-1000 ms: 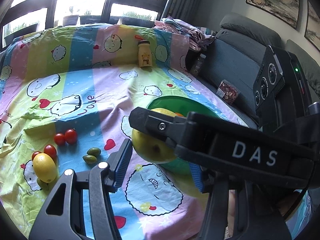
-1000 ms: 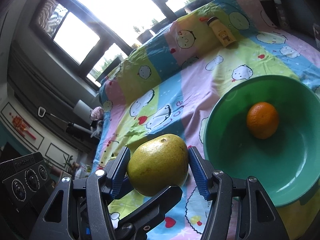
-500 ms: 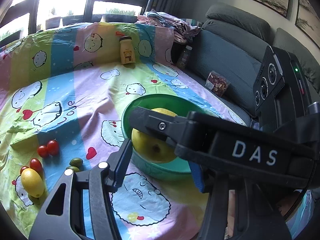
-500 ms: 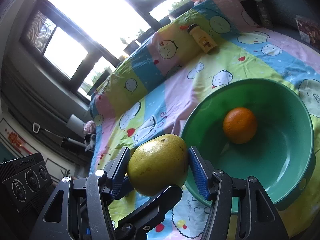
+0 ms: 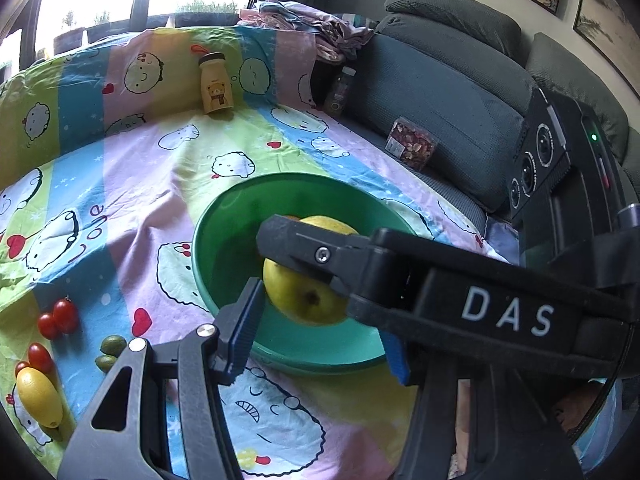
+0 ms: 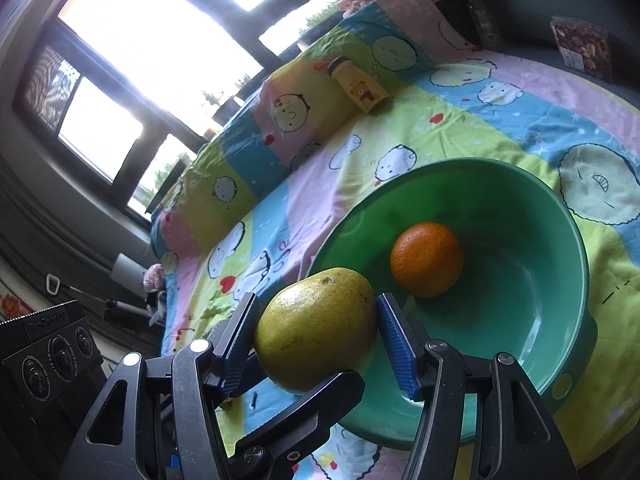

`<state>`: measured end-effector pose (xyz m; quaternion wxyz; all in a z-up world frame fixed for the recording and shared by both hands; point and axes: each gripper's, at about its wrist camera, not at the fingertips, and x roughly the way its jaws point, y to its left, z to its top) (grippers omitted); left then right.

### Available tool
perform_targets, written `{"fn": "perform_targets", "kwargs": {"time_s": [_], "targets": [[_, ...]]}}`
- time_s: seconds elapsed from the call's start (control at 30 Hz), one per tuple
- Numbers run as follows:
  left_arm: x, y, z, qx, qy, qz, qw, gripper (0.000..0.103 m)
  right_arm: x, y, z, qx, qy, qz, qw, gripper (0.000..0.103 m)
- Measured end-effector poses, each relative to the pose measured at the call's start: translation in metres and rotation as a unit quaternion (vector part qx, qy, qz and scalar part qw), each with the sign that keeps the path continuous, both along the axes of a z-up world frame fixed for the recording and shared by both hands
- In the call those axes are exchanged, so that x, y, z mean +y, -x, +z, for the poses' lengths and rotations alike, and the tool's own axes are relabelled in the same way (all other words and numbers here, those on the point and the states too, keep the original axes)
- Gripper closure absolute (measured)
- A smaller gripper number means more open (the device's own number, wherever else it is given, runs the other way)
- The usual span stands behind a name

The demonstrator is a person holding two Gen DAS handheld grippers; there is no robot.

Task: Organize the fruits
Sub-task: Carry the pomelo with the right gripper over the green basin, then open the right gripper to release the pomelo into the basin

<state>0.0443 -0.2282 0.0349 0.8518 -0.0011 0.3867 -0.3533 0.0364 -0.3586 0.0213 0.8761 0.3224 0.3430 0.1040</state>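
Note:
My right gripper (image 6: 318,342) is shut on a yellow-green pear (image 6: 314,326) and holds it over the near rim of a green bowl (image 6: 560,264). An orange (image 6: 427,265) lies inside the bowl. In the left wrist view the pear (image 5: 308,292) hangs over the bowl (image 5: 224,216), with the right gripper's black finger across it. My left gripper (image 5: 320,332) is open and empty, just in front of the bowl. A lemon (image 5: 39,397), cherry tomatoes (image 5: 58,318) and small green fruits (image 5: 109,352) lie on the cloth at the left.
A yellow bottle (image 5: 216,84) stands at the back of the cartoon-print cloth (image 5: 120,168). A grey sofa (image 5: 460,92) with a snack box (image 5: 412,148) and a dark bottle (image 5: 340,90) lies to the right.
Both grippers have moved to the right toward the bowl. The pear, held in the right gripper, went from beside the bowl to over its near rim.

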Motion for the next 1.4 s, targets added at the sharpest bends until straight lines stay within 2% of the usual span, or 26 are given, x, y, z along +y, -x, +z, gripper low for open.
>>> {"fn": "perform_targets", "kwargs": {"time_s": [0.6,1.4], "targets": [[-0.003,-0.011,-0.018,0.038,0.018,-0.017,0.9990,0.048,-0.005,-0.004,-0.015,0.040,0.010,-0.022,0.999,0.041],[0.000,-0.014,-0.023,0.057,0.022,-0.018,0.9980,0.049,-0.003,-0.006,-0.017,0.053,0.022,-0.039,0.998,0.041]]}}
